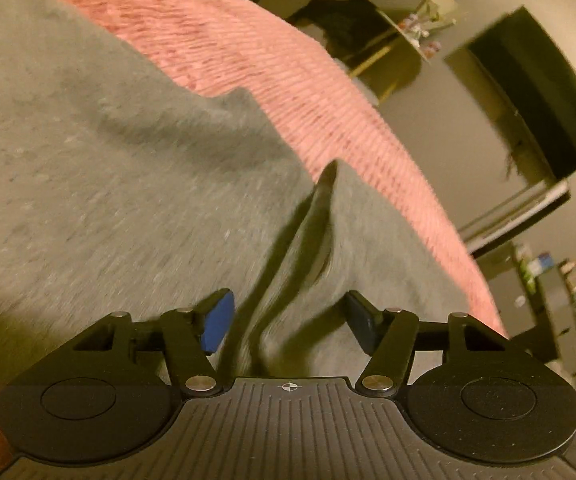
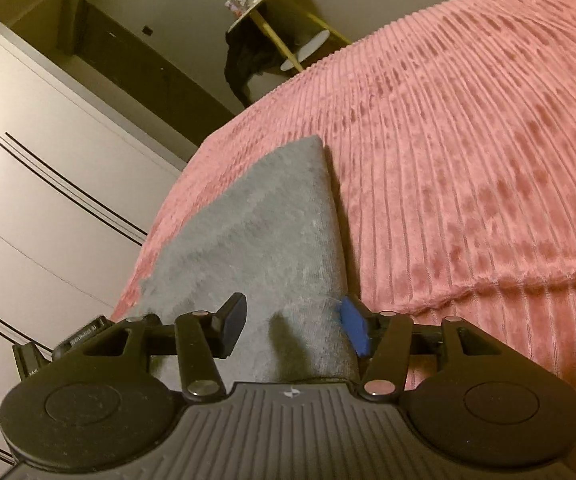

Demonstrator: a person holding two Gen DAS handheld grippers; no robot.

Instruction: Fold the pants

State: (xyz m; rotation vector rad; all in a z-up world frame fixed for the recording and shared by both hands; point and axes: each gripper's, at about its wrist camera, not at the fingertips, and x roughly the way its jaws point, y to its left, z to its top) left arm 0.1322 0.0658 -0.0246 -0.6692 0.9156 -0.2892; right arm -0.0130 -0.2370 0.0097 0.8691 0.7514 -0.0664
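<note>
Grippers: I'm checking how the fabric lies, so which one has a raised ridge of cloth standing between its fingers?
The left gripper: a fold of the grey pants stands up between its open jaws. Under the right gripper the cloth lies flat.

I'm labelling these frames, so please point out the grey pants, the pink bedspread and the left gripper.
grey pants [image 2: 255, 216]: right wrist view, on the flat folded cloth.
pink bedspread [image 2: 468, 140]: right wrist view, on its bare ribbed surface.
left gripper [image 1: 288, 320]: left wrist view, midway between its fingertips, over the pants.
</note>
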